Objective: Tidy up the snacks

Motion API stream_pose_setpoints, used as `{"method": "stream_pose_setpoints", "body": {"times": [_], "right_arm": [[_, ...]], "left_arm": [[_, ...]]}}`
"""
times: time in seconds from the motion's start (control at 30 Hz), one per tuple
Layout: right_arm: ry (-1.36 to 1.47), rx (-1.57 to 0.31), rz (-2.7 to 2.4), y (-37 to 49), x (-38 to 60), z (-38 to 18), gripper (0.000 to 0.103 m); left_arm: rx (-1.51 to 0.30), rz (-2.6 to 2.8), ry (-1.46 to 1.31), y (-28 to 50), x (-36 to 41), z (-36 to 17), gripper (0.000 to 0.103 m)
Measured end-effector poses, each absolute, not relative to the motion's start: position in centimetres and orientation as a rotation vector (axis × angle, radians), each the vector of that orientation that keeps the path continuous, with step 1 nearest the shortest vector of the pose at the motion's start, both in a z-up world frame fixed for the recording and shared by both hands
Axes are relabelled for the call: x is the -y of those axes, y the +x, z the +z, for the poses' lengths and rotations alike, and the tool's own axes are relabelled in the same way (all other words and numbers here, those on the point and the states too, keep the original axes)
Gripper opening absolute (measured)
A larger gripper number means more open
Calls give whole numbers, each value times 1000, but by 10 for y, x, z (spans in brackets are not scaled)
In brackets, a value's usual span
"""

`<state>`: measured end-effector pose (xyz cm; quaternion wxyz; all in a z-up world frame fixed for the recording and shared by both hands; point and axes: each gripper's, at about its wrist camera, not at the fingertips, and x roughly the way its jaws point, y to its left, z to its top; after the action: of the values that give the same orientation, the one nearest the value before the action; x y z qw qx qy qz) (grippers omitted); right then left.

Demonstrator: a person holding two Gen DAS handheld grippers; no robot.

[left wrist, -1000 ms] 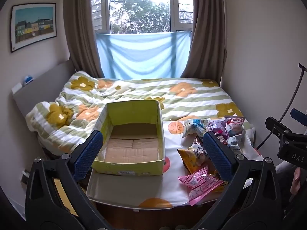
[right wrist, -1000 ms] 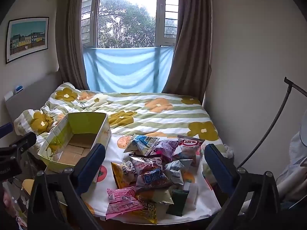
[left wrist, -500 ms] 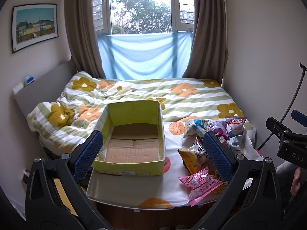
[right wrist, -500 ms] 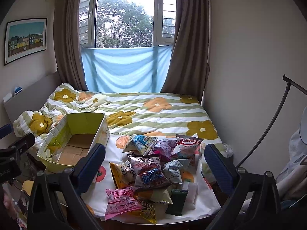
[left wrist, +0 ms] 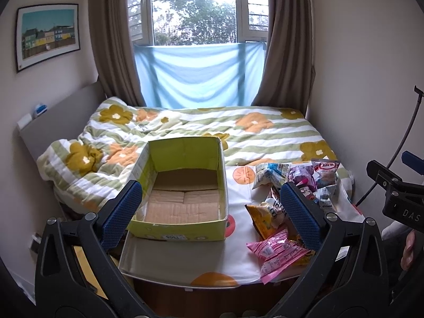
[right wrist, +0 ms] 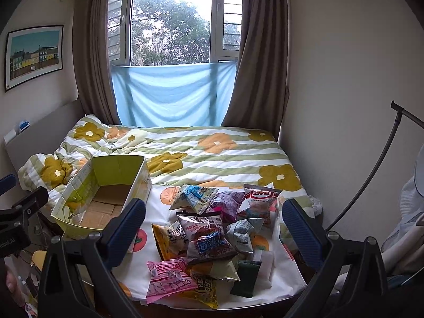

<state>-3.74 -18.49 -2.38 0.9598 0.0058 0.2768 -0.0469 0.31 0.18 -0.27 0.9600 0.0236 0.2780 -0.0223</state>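
A: What is cut off or unclear?
B: The bed's [left wrist: 265, 143] near edge is partly behind both grippers' black frames. In the left wrist view the left gripper's right finger covers part of the snack pile [right wrist: 212, 228]. Most bag labels are too small to read. The lowest bags in the pile are buried under others.

A: The box?
B: An open cardboard box [left wrist: 182, 190] sits at the near left corner of the bed, on a white cloth printed with oranges [left wrist: 185, 254]. Its open top faces up and its long axis runs from the near edge toward the window. Only its brown floor shows inside.

A: The snacks?
B: Heaped on the same cloth toward the near right corner, just right of the box and apart from it. A pink bag [right wrist: 169, 278] lies nearest the near edge, a dark green packet [right wrist: 245, 278] to its right. The bags point every which way.

A: The grippers?
B: Left gripper [left wrist: 210, 217]: blue pads spread wide, nothing between them, touching nothing, held above the near edge. Right gripper [right wrist: 212, 230]: likewise wide apart, holding nothing, above the pile.
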Motion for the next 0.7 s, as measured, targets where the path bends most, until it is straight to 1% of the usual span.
{"method": "stream_pose_setpoints", "body": {"times": [0.7], "right_arm": [[12,-565,-96,-38,182,-26,103]], "left_arm": [[-574,-44,48,6,-1,-6,103]]}}
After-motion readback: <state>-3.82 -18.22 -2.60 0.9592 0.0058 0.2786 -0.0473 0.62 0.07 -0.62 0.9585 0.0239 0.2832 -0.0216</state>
